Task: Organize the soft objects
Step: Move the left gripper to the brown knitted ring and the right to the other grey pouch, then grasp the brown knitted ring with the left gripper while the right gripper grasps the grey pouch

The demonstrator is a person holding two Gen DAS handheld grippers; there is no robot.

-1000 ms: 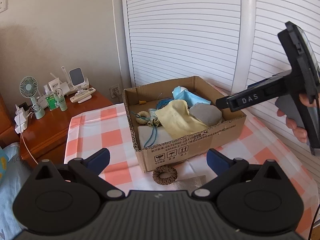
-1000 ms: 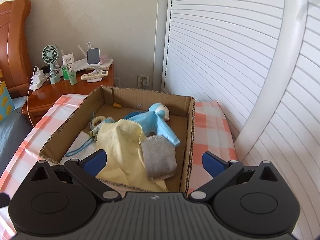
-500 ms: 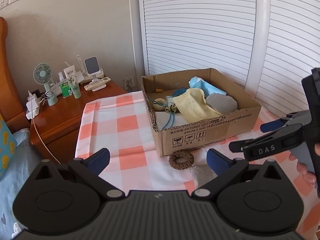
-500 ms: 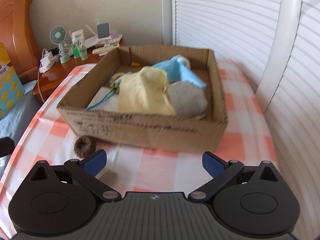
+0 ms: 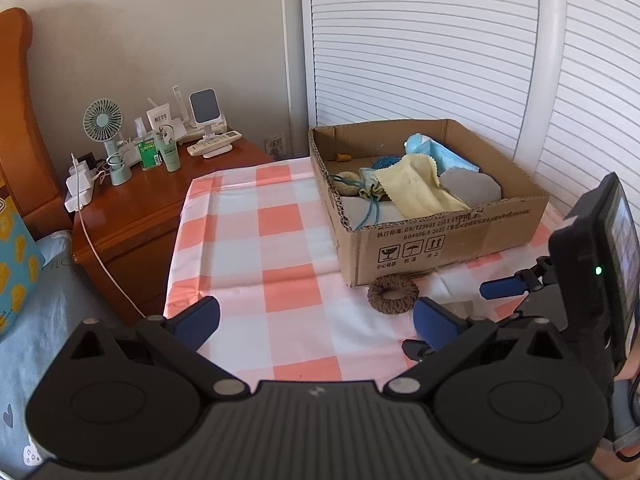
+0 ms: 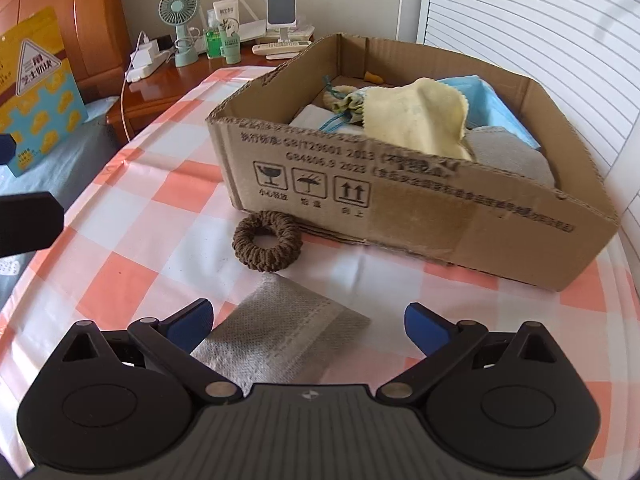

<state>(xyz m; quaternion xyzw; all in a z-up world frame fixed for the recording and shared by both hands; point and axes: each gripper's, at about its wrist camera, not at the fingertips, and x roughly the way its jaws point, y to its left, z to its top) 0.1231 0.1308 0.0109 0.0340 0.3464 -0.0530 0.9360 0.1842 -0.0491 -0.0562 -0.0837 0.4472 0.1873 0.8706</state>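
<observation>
A cardboard box (image 5: 448,240) (image 6: 420,208) stands on the checked tablecloth and holds a yellow cloth (image 5: 416,188) (image 6: 416,116), a grey pad (image 5: 472,188), a blue item (image 5: 444,156) and a small drawstring pouch (image 5: 370,188). A brown scrunchie (image 5: 393,294) (image 6: 267,247) lies against the box front. A grey cloth (image 6: 280,332) lies flat on the table between the fingers of my right gripper (image 6: 306,322), which is open and low over it. My left gripper (image 5: 316,320) is open and empty, above the table left of the right gripper (image 5: 504,286).
A wooden nightstand (image 5: 136,208) at left carries a small fan (image 5: 105,136), bottles, a remote and a charger with a white cable. A bed with a yellow-and-blue box (image 6: 36,92) lies at far left. White louvred doors (image 5: 420,40) stand behind the box.
Both grippers have pulled back from over the box. My right gripper has dropped low to the table in front of the box, and the grey cloth now lies between its open fingers.
</observation>
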